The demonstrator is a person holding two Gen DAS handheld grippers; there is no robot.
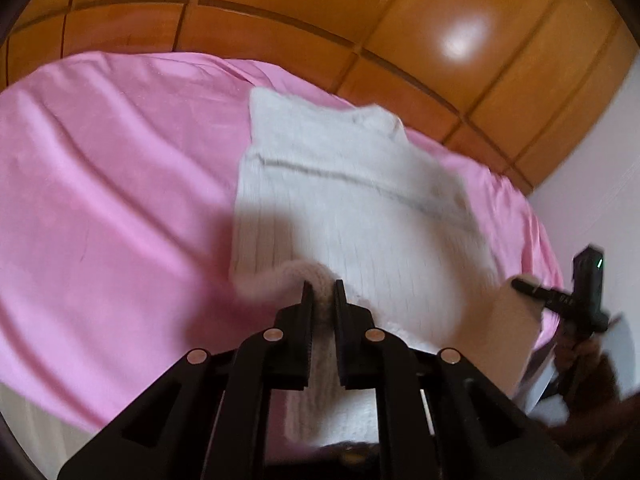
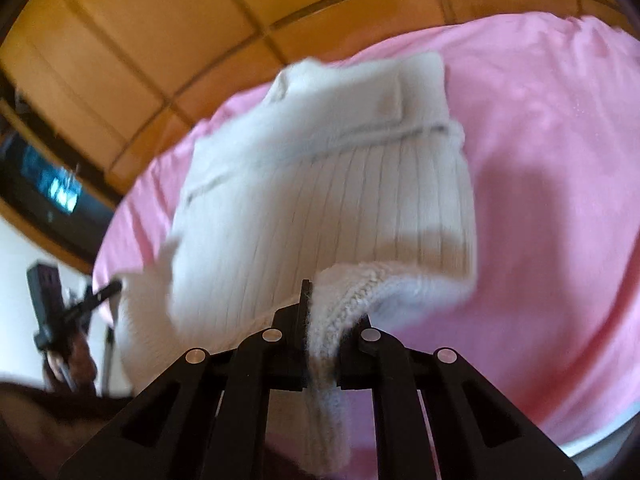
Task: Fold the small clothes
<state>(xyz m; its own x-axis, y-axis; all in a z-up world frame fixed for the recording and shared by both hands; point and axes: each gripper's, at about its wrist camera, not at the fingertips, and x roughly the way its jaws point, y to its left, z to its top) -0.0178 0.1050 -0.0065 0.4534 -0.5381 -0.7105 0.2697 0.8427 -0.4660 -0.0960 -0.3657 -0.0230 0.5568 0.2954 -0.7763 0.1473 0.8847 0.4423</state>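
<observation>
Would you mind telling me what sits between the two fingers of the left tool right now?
The hem of the white knitted top is pinched between the left tool fingers, as the left wrist view shows.

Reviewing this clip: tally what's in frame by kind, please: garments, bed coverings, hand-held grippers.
White knit garment: 1
Pink bed sheet: 1
Hand-held grippers: 2, left hand-held gripper and right hand-held gripper, both shut on the garment's near edge
Total: 4
</observation>
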